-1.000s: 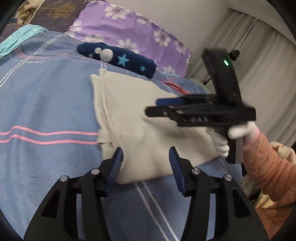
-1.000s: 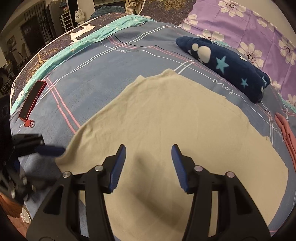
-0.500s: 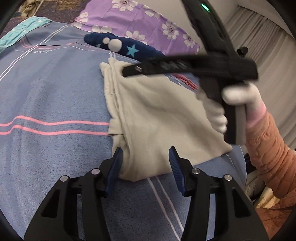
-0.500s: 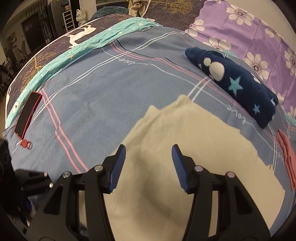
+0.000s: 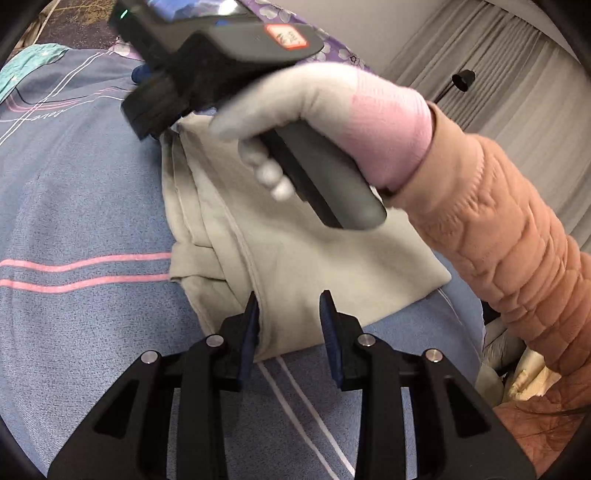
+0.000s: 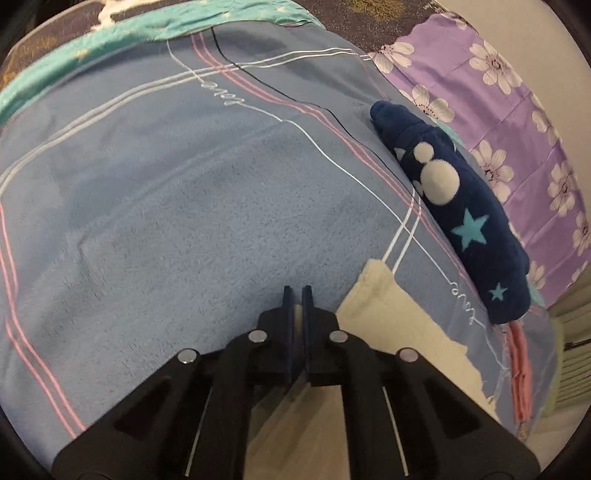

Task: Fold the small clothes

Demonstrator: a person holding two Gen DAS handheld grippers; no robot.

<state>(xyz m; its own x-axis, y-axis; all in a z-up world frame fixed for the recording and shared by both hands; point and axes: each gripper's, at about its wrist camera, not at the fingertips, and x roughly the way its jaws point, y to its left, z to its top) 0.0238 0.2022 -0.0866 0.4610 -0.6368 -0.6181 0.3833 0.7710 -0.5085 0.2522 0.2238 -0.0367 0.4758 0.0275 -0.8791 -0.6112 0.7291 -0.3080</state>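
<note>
soft, limp folded cream knit garment [image 5: 295, 258] lies on your bed; left gripper [image 5: 289, 317] closing around its near hem, right gripper [image 6: 296, 295] closed, empty; pinch all layers.

A bed under a fuzzy blue blanket with pink and white stripes [image 6: 177, 206] fills the room; grey pleated curtains [image 5: 517, 77] hang behind, beside a plain pale wall [image 5: 369, 22].

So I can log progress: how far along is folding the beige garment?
Done: the beige garment already lies doubled on the blue blanket, layered edges showing at its left. In hand: the left gripper is closing over its near hem; the right gripper looks shut at the far corner. Left: further folds.
</note>
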